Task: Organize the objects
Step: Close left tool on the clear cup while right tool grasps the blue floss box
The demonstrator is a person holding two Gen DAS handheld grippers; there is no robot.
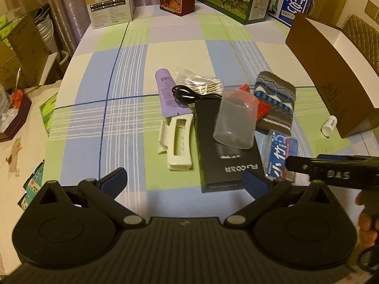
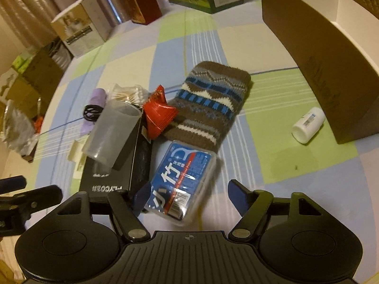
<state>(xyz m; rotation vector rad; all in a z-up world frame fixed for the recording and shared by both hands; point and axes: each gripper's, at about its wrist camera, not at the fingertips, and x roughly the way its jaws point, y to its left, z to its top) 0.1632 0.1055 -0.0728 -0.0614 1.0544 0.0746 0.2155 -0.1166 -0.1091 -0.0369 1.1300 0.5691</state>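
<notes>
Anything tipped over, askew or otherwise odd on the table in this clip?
Yes. A translucent plastic cup lies on its side atop a flat black box, and a small white bottle lies toppled beside the brown cardboard box. The remaining items sit in one overlapping heap.

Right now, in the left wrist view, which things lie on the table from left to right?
Purple tube → white plastic holder → black flat box → striped knitted sock → small white bottle → brown cardboard box.
</notes>
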